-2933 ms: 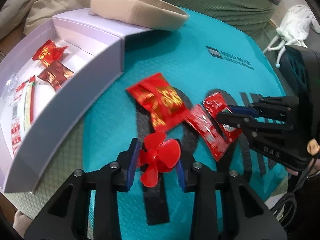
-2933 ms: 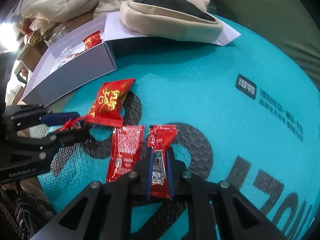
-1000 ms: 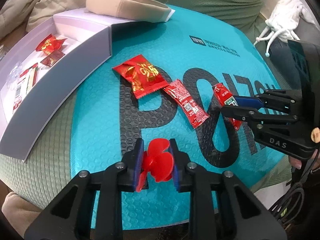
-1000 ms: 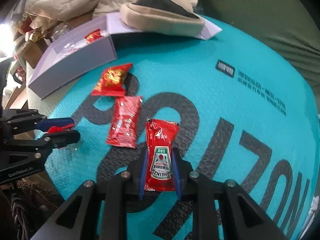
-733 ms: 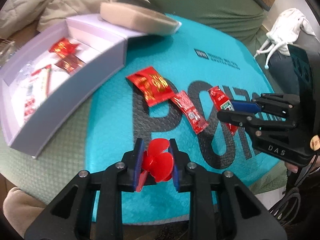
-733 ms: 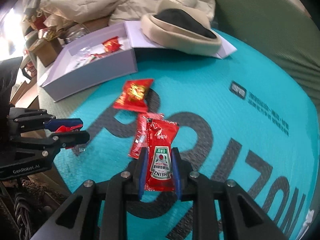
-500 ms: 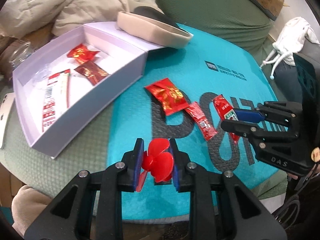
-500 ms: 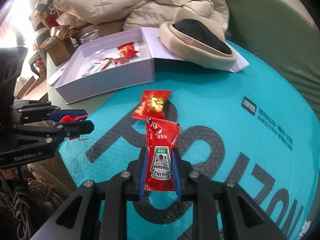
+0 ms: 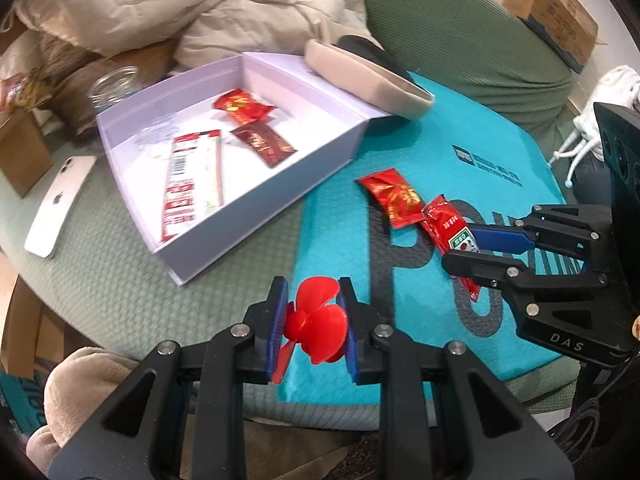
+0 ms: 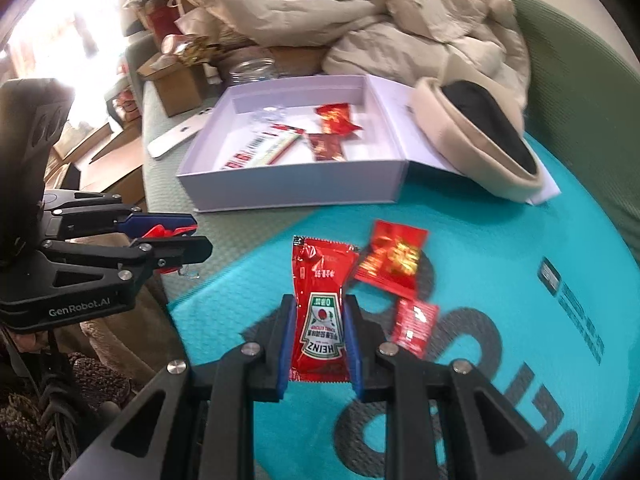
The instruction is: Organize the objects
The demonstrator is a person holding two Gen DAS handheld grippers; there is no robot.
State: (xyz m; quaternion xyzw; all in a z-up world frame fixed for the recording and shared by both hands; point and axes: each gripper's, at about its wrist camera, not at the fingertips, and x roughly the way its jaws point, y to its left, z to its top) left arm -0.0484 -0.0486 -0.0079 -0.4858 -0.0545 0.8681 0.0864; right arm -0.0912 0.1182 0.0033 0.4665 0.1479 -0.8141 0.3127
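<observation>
On the right wrist view alone, a second ketchup packet (image 10: 414,327) shows.

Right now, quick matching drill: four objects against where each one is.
Things:
1. red propeller
2. ketchup sachet
3. dark red packet
4. white phone

Places:
A. inside the white box
B. in the right gripper jaws
C. on the green cover, left of the box
D. in the left gripper jaws

Pairs: 1-D, 2-B, 3-A, 4-C
</observation>
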